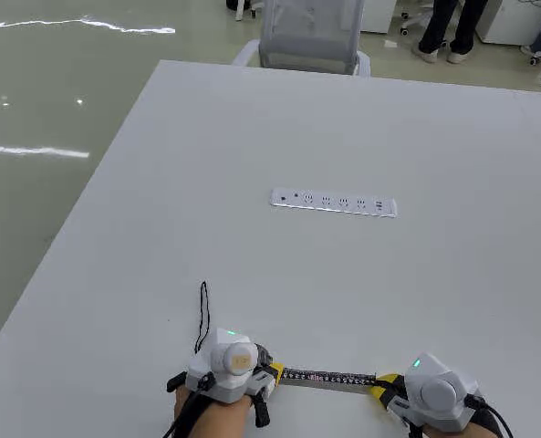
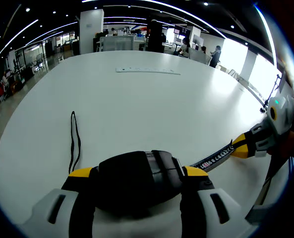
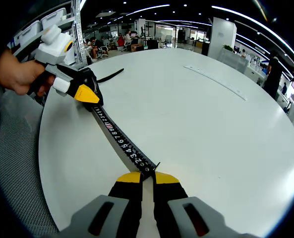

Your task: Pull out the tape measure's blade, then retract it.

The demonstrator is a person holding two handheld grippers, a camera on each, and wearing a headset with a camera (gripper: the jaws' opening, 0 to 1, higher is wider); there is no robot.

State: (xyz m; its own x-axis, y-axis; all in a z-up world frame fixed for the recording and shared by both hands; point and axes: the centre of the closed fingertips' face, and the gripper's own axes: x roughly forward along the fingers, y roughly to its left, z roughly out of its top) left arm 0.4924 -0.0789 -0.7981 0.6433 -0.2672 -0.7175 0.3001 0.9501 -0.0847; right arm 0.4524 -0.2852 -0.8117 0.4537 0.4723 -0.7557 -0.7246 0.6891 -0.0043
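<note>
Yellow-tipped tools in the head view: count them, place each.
2. Left tool grips the black tape measure at the bottom edge; right tool pinches its printed steel blade further right.

Blade (image 3: 122, 143) numerals (2, 3, 4)

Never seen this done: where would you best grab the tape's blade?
Its free end, coming head-on in line with the blade: the strip is thin, stretched straight from the case, so its tip fits between the jaws of the right tool.

We count two grippers, the left gripper (image 1: 272, 372) and the right gripper (image 1: 386, 385), each with two yellow-tipped fingers (image 3: 129, 177), one tape measure (image 1: 329, 376), one black cord (image 1: 202, 315), one white power strip (image 1: 334, 203), one office chair (image 1: 311, 32) and one table (image 1: 389, 119).
</note>
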